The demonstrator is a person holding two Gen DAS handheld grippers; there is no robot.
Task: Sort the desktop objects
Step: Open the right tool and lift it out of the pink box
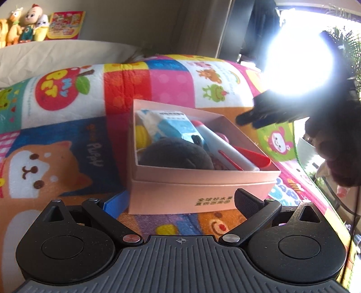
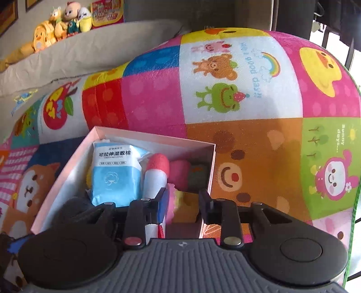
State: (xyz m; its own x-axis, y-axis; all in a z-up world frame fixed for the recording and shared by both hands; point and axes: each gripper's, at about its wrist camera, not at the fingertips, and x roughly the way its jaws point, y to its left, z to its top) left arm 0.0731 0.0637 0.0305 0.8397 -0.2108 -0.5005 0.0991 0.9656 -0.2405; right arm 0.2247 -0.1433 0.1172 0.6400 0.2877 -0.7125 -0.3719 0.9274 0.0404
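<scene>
A pink cardboard box (image 1: 203,180) stands on a patchwork cartoon cloth (image 1: 171,83). It holds a blue-white cotton pack (image 1: 171,128), a white tube with a red cap (image 1: 225,146), a dark grey plush (image 1: 176,155), a red scoop (image 1: 257,157) and a yellow piece (image 1: 141,135). My left gripper (image 1: 178,198) is open wide just before the box's near wall, gripping nothing. My right gripper (image 2: 183,198) hovers over the box's (image 2: 158,137) near right corner, jaws slightly apart above a pink-and-yellow toy (image 2: 180,200), pads not pressing it. It shows as a dark shape, the right gripper (image 1: 252,117), backlit.
The cloth (image 2: 248,146) bulges upward behind the box and runs on to the right. A beige cushion (image 2: 90,51) and a row of stuffed toys (image 2: 65,20) sit at the back left. Strong window glare (image 1: 300,60) washes out the upper right.
</scene>
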